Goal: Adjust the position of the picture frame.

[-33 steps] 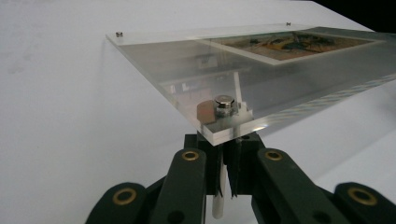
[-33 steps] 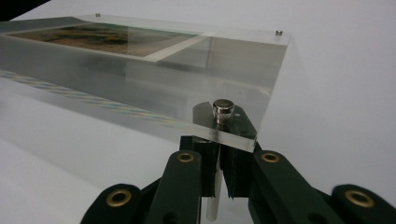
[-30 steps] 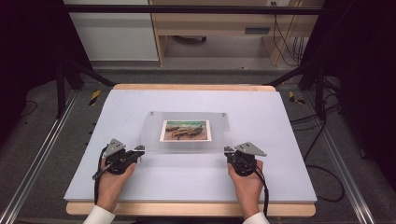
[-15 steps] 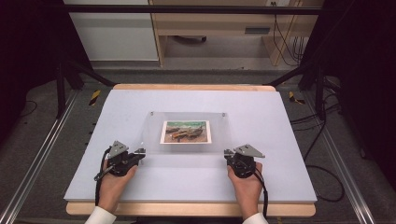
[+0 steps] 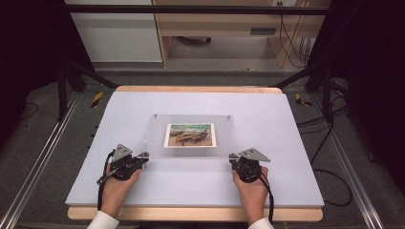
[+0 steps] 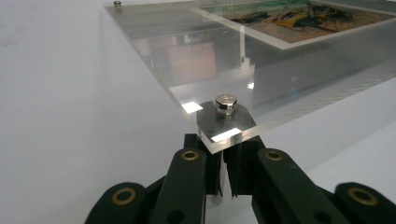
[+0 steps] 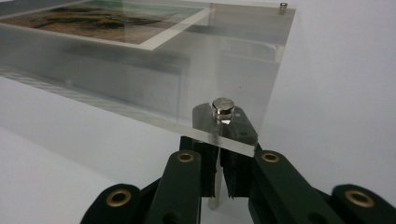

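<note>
The acrylic frame is clear and colourless, with small silver studs at its corners. The picture inside it has a white border around a scene of green, teal, brown and ochre. The surface is pale lavender-white with a light wooden edge. Both tongs are black with brass-coloured rivets.

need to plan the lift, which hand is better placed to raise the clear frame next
Neither alone: left gripper and right gripper each have jaws shut on a near-corner post under the acrylic frame, so a level lift probably needs both together.
</note>
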The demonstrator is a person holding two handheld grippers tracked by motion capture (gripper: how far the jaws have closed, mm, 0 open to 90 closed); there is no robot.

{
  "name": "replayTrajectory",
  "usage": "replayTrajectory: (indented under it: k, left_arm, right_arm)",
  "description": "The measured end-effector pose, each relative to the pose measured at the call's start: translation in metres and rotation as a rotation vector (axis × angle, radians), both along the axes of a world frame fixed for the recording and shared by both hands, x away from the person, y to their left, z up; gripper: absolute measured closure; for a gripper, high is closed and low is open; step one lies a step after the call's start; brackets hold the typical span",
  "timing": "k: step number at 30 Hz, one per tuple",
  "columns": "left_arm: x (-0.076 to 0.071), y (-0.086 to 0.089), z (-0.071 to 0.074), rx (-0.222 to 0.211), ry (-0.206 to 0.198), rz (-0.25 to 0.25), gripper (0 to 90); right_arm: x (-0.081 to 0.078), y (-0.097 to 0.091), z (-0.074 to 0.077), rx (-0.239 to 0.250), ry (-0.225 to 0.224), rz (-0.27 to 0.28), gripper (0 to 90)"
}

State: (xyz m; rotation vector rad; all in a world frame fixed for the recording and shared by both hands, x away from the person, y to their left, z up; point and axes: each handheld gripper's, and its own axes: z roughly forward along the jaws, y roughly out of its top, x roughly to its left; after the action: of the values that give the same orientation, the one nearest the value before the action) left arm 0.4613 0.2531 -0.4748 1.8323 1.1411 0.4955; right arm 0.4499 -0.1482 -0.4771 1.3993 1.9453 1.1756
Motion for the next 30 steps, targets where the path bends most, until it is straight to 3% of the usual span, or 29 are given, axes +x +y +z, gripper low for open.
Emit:
replayTrajectory:
  k: [6,11,12,13,17,18,19,21,30]
  left_arm:
    - [0.001,0.001,0.001,0.001,0.008,-0.014,83.9]
    - [0.002,0.003,0.001,-0.01,0.019,-0.022,76.8]
    - [0.001,0.003,0.002,-0.008,0.016,-0.025,72.1]
    - [0.0,0.004,0.002,-0.006,0.013,-0.03,72.1]
    - [-0.006,0.008,0.006,0.001,0.006,-0.041,54.8]
    - [-0.007,0.009,0.006,0.006,0.011,-0.05,45.6]
    - [-0.009,0.011,0.006,0.008,0.014,-0.051,45.6]
    - [-0.013,0.013,0.008,-0.009,0.014,-0.05,34.7]
    - [-0.015,0.02,0.014,-0.057,0.021,-0.067,13.0]
  right_arm:
    - [0.0,-0.001,0.0,0.002,0.001,0.008,83.3]
    - [-0.001,-0.001,0.002,0.009,0.017,0.036,70.2]
    - [-0.003,-0.002,0.003,-0.003,0.021,0.046,60.1]
    - [-0.003,-0.002,0.003,-0.003,0.021,0.046,60.1]
    - [-0.006,-0.006,0.007,-0.036,0.031,0.061,42.9]
    - [-0.009,-0.009,0.009,-0.038,0.021,0.069,35.9]
    - [-0.009,-0.009,0.009,-0.038,0.021,0.069,35.9]
    - [-0.011,-0.011,0.012,-0.055,0.017,0.086,27.0]
    - [-0.014,-0.019,0.019,-0.032,0.011,0.085,15.4]
